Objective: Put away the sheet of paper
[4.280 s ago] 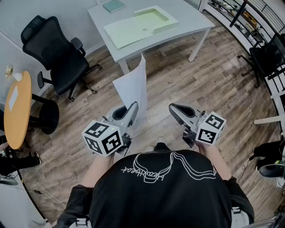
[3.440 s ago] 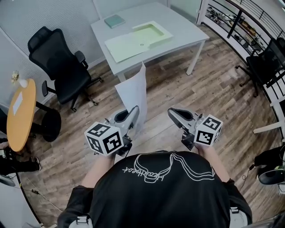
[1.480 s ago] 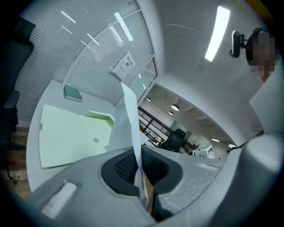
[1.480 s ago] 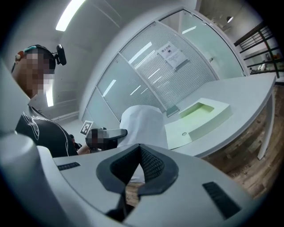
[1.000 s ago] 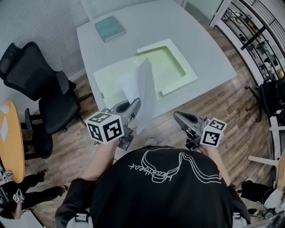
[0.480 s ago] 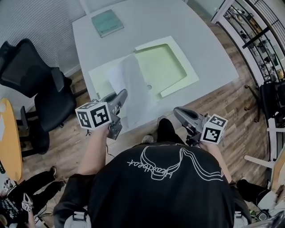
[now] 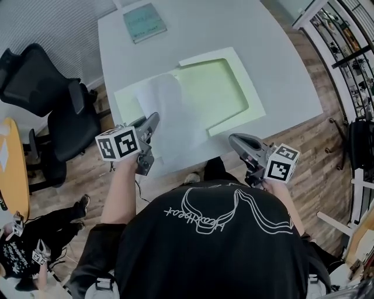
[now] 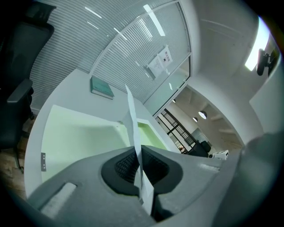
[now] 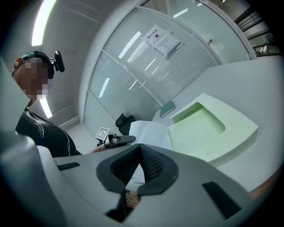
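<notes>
Left gripper [image 7: 153,118] pinched tight on sheet of paper [image 7: 169,114], held over left half of open green folder [image 7: 219,87] on table [image 7: 280,70]. Right gripper [image 7: 235,139] closed, empty. Best bet: lower flat, square w/ folder edges, then release.

Wood-plank floor [image 7: 327,152] below, black office chair [image 7: 41,87] left of the white surface [image 7: 280,64], ribbed grey wall [image 7: 52,17] behind.

Pinched strip of paper [image 8: 144,194] hidden between left gripper [image 8: 135,153] fingers [image 8: 123,167]; orange table [image 7: 11,175] edge-cropped.
</notes>
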A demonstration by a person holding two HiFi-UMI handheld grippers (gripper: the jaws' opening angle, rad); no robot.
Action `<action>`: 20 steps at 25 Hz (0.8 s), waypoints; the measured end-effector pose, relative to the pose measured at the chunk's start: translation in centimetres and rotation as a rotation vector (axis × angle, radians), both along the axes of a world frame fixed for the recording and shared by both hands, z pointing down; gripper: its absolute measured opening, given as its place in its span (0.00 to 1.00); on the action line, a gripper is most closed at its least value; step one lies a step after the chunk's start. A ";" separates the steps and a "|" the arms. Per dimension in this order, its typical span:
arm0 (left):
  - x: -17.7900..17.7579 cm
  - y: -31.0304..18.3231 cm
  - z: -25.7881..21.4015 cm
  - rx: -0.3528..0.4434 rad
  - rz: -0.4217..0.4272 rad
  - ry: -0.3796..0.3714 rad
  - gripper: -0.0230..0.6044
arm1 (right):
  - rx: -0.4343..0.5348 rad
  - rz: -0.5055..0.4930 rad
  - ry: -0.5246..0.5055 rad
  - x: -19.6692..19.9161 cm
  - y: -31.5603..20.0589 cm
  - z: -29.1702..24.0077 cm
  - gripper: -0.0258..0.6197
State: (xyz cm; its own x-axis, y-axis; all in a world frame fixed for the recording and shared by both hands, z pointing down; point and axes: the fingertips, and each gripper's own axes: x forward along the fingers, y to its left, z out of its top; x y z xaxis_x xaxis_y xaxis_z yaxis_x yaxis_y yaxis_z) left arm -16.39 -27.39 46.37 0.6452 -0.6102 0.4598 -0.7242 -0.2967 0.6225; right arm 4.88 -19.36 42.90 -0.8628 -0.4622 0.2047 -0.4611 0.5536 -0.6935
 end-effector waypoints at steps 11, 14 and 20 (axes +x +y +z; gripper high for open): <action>-1.1 -3.8 4.3 -0.114 -0.127 -0.050 0.06 | -0.036 -0.077 -0.009 1.7 -5.0 1.2 0.05; -1.5 -4.9 5.5 -0.143 -0.152 -0.047 0.06 | -0.047 -0.093 -0.010 2.1 -5.9 1.7 0.05; -1.7 -6.8 6.7 -0.175 -0.203 -0.026 0.06 | -0.059 -0.075 -0.010 3.9 -8.0 2.2 0.05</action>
State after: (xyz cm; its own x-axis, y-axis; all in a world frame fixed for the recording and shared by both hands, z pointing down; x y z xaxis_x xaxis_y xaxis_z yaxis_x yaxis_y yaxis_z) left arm -18.12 -34.20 53.11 0.5040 -0.6359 0.5845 -0.7746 -0.0335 0.6315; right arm 8.75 -27.39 45.13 -0.8969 -0.3834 0.2204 -0.4123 0.5445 -0.7304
